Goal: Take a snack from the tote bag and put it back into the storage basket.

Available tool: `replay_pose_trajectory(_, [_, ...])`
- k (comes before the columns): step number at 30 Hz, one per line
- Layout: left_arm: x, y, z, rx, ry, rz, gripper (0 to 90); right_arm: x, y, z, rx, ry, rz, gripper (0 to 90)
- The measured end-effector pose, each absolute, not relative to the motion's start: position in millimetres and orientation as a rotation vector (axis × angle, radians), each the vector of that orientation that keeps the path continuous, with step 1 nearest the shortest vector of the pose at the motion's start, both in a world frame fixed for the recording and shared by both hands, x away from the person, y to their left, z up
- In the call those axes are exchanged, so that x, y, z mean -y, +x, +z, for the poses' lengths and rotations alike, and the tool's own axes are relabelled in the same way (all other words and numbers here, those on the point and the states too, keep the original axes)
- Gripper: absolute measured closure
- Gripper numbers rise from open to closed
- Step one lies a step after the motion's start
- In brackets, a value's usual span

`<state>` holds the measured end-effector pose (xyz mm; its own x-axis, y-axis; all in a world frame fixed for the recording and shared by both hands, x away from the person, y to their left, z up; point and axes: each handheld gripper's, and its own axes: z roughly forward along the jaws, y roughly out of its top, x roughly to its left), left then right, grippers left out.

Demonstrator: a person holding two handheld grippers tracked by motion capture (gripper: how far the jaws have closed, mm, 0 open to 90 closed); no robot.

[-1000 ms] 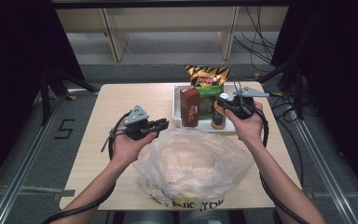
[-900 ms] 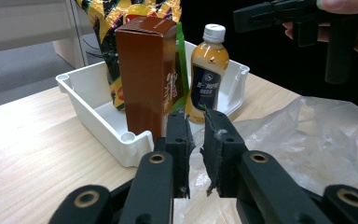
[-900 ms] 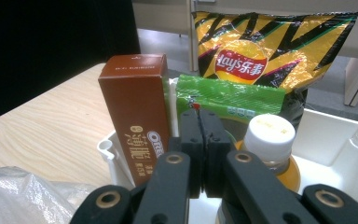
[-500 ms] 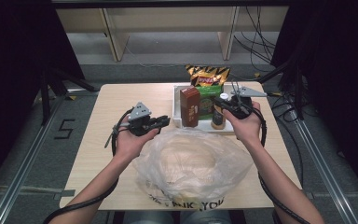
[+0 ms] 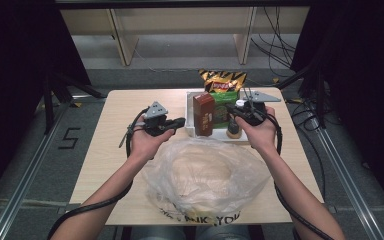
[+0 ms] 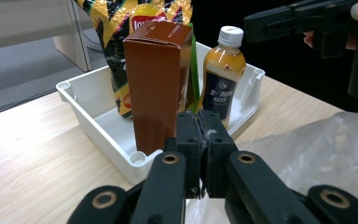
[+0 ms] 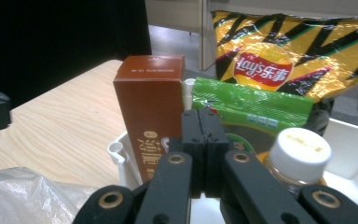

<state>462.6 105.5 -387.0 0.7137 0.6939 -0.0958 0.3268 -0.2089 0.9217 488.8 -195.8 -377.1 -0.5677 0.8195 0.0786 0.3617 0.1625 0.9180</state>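
Left gripper (image 5: pixel 179 121), centre-left of the high view: jaws have just been closing and now meet with nothing between them. It points at the brown box (image 5: pixel 203 113).

Right gripper (image 5: pixel 230 110), right of centre: jaws closed together, nothing held, over the tray (image 5: pixel 190 114) by the bottle (image 5: pixel 234 129).

The tray, upper centre, holds 4 items: box, bottle, green pack (image 5: pixel 226 109), chips bag (image 5: pixel 222 81).

A clear plastic bag (image 5: pixel 207 176) lies at lower centre on the table (image 5: pixel 110 145).
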Motion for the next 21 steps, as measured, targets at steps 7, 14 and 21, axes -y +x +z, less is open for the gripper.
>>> replay_pose_trajectory(7, [-93.5,482.7,-380.9,-0.817,1.822,0.413,88.4,185.4,505.3,-379.6,-2.016,1.134,1.363,90.0])
replay_pose_trajectory(14, [-82.0,497.2,-379.8,-0.839,1.826,0.416,88.9,179.9,522.7,-382.4,-2.032,1.142,1.342,90.0])
replay_pose_trajectory(21, [-73.5,510.2,-384.2,-0.878,1.826,0.420,89.0,176.6,530.6,-386.2,-2.041,1.205,1.341,90.0])
